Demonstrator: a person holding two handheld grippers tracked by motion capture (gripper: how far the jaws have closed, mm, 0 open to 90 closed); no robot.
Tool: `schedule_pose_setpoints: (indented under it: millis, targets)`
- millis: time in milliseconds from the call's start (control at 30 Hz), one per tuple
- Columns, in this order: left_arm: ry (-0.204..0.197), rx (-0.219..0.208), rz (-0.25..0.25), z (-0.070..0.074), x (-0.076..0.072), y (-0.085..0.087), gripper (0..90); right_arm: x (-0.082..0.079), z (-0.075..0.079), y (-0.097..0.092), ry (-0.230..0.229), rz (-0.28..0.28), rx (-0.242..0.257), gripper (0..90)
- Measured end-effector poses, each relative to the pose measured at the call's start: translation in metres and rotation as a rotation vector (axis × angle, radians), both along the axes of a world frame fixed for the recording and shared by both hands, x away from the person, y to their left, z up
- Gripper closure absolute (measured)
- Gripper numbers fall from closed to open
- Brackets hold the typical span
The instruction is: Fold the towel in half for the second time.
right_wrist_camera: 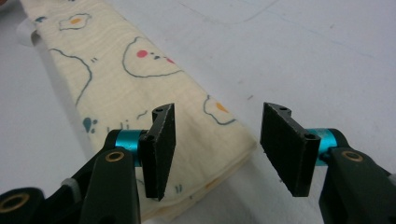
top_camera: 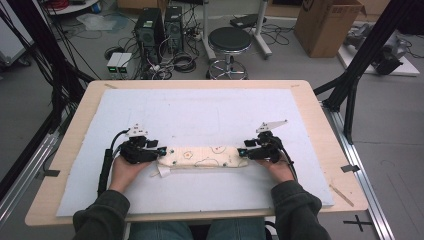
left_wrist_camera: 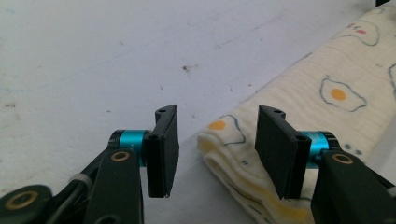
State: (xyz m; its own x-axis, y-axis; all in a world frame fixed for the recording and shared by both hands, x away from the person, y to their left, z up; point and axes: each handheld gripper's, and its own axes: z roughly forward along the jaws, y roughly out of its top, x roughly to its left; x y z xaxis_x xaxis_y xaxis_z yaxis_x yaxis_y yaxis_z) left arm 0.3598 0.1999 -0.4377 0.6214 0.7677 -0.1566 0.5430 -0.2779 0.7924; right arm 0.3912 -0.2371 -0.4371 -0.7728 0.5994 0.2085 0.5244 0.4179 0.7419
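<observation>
A cream cloth (top_camera: 202, 156) printed with fried eggs and small faces lies folded into a long narrow strip on the white mat (top_camera: 200, 110), running left to right. My left gripper (top_camera: 160, 151) is at its left end and my right gripper (top_camera: 243, 152) at its right end, each held in a hand. In the left gripper view, the left gripper (left_wrist_camera: 218, 112) is open, with the layered cloth end (left_wrist_camera: 233, 154) reaching between the jaws but not pinched. In the right gripper view, the right gripper (right_wrist_camera: 219, 109) is also open over the cloth's end corner (right_wrist_camera: 205, 135), its pads apart from the fabric.
The mat covers a wooden table (top_camera: 70, 150) whose front edge is by the person's sleeves. Beyond the far edge, on the floor, stand a black stool (top_camera: 229, 42), computer towers (top_camera: 150, 30) with cables and a cardboard box (top_camera: 325, 25). Black frame posts (top_camera: 350, 95) flank the table.
</observation>
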Motion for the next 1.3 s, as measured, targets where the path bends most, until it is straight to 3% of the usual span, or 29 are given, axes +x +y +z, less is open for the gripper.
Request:
schedule_pose_setpoints:
  millis: [133,333,567,700,900,1300]
  targets:
    - [0.02,-0.007,0.001,-0.002,0.001,0.0,53.0,0.003,-0.004,-0.001,0.045,-0.015,0.003,50.4]
    - [0.06,0.01,-0.028,-0.006,0.003,-0.002,63.5,0.003,-0.007,0.002,0.057,0.011,-0.001,62.3]
    - [0.044,0.009,-0.042,-0.005,0.001,-0.004,77.7,0.002,-0.006,0.005,0.053,0.053,-0.009,76.9]
    - [0.036,0.021,-0.045,-0.003,-0.001,-0.004,80.2,0.0,-0.004,0.005,0.047,0.058,-0.018,79.0]
    - [0.019,-0.001,-0.034,0.001,-0.002,-0.002,80.7,-0.002,0.0,0.006,0.03,0.068,-0.028,79.7]
    - [-0.02,-0.003,-0.01,0.01,-0.003,0.003,81.2,0.005,0.009,0.013,0.011,0.06,-0.031,79.9]
